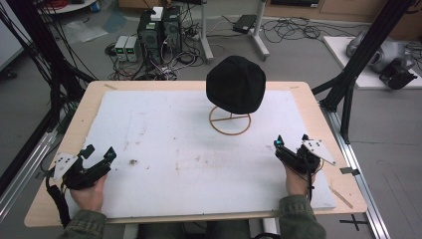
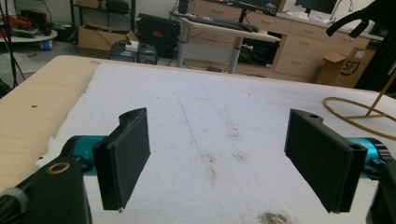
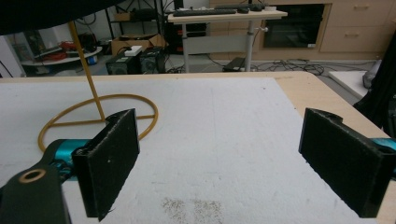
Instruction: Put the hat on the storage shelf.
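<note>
Overhead, your left claw (image 1: 99,153) rests at the near-left of the surface (image 1: 308,107), jaws spread wide and empty; your right claw (image 1: 291,142) sits at the near-right, likewise spread and empty. A black hat (image 1: 236,83) sits on a gold wire stand (image 1: 230,121) at centre-back of the white mat (image 1: 199,149). Left gripper view: stained mat between the parted jaws, stand's ring far right. Right gripper view: ring and upright stem left of the parted jaws.
</note>
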`<state>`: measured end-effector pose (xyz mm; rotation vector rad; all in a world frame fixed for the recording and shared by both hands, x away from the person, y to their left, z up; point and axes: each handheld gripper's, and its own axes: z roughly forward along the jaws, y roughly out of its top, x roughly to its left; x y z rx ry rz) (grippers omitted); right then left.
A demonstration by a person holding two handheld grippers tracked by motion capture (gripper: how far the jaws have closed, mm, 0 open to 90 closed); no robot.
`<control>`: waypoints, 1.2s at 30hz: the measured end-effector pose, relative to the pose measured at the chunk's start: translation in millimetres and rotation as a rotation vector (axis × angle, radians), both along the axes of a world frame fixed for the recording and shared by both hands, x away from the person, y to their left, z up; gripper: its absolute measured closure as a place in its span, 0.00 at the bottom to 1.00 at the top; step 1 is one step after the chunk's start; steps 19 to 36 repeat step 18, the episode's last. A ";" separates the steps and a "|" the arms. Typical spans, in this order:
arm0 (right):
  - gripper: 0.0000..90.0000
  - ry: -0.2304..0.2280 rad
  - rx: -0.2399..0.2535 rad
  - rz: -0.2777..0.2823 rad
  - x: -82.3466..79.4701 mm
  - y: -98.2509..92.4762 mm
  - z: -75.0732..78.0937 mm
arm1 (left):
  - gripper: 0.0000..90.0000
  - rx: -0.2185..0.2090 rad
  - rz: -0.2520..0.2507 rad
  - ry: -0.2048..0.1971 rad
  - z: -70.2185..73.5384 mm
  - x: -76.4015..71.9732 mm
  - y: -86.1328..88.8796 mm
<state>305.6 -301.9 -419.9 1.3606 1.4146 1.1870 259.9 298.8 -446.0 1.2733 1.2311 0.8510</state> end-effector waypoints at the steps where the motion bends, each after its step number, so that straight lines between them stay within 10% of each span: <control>1: 0.13 -0.001 0.000 0.001 0.1 -0.1 0.0 | 0.25 -0.002 0.000 0.000 -0.1 0.1 -0.3; 36: 0.13 -0.004 -0.003 0.012 -0.6 1.1 0.0 | 0.25 -0.007 -0.001 -0.002 -0.2 0.5 0.1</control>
